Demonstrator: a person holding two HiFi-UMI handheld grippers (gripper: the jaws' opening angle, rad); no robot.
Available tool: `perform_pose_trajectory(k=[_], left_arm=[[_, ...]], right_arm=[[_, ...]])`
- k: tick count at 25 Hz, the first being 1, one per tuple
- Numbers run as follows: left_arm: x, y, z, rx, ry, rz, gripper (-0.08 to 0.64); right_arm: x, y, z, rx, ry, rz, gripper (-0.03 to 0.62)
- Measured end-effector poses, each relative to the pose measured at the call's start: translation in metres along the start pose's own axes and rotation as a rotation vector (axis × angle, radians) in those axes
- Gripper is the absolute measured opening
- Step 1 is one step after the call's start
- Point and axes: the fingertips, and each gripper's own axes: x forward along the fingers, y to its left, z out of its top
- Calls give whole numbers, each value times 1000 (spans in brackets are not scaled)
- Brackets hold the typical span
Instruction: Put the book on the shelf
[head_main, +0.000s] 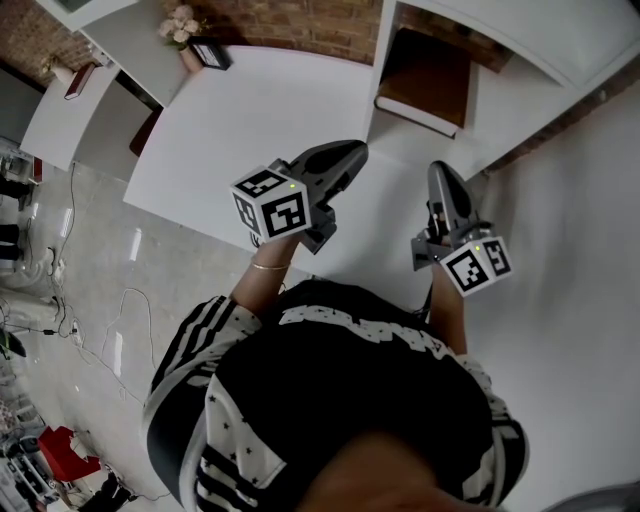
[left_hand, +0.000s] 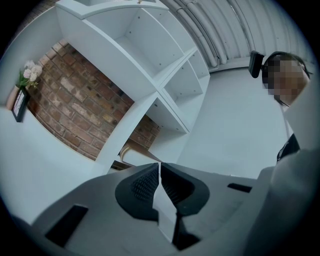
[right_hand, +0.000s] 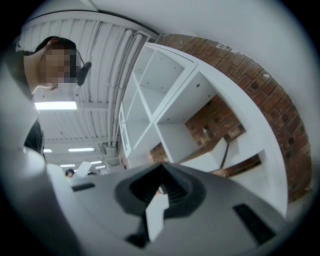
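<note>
At the far left of the white desk (head_main: 260, 110) stood a small frame (head_main: 210, 52) and flowers (head_main: 182, 20). Nearer, the left gripper (head_main: 356, 152) had its jaws pressed together on nothing, and so had the right gripper (head_main: 437, 170). Beyond them the book (head_main: 428, 85) lay flat in the lowest compartment of the shelf (head_main: 530, 40), brown cover up. It looked like a stiff hardback, fairly heavy, with a probably smooth cover. I'd judge the near long edge, pinched across cover and pages, the surest hold. Only the head view showed its whole cover. The left gripper view caught just a rounded corner, plus the compartments above.
</note>
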Motion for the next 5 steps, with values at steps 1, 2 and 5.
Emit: perform_pose_trajectory(k=[1, 2, 5], left_arm=[[0, 1, -1, 1, 0, -1, 48], [0, 3, -2, 1, 1, -1, 48], [2, 11, -5, 3, 2, 1, 48]], right_arm=[[0, -1, -1, 0, -1, 1, 31], [1, -2, -2, 1, -2, 1, 31], [5, -6, -8, 2, -6, 3, 31]])
